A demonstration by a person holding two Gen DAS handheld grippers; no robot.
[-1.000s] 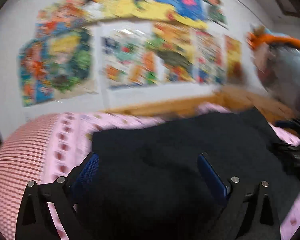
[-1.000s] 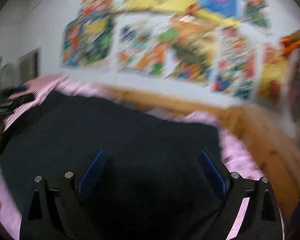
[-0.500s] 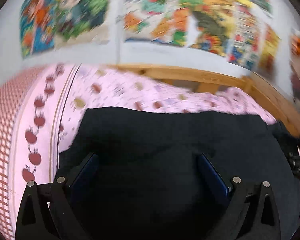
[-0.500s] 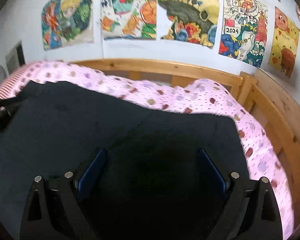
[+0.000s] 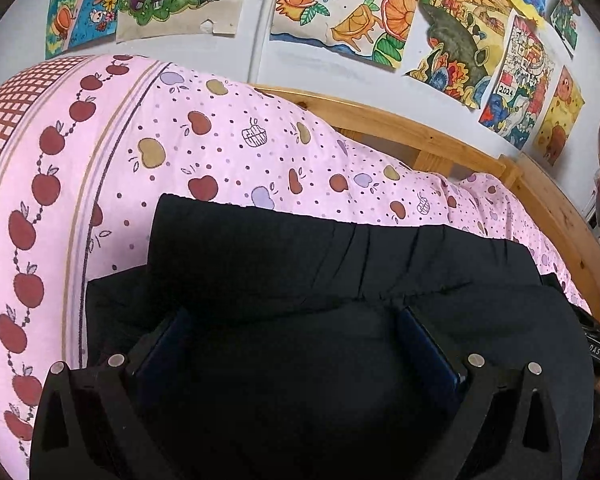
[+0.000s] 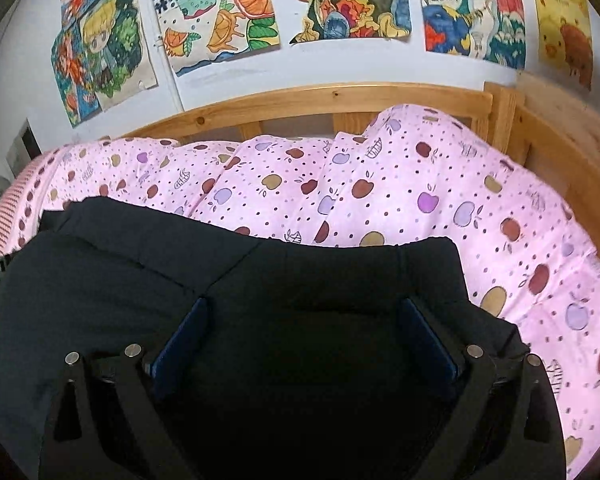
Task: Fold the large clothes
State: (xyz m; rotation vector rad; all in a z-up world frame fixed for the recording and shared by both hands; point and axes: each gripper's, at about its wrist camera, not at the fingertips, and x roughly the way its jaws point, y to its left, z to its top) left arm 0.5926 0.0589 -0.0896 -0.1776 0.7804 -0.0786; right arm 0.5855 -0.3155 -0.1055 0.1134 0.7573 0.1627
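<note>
A large black garment (image 5: 340,264) lies folded on a pink apple-print quilt (image 5: 220,152); it also shows in the right wrist view (image 6: 300,276). My left gripper (image 5: 292,328) is open, low over the garment's left part, with black cloth lying between its blue pads (image 5: 424,340). My right gripper (image 6: 302,320) is open over the garment's right part, blue pads (image 6: 182,332) wide apart with cloth between them. The garment's near part is hidden under both grippers.
The quilt (image 6: 420,200) covers a bed with a wooden frame (image 6: 340,100) behind and at the right. Colourful drawings (image 6: 236,12) hang on the white wall. A red-checked quilt border (image 5: 4,120) runs at the far left.
Both grippers have tilted down and dropped lower over the garment; more quilt and less wall shows. The garment's far edge now lies nearer. Both stay open.
</note>
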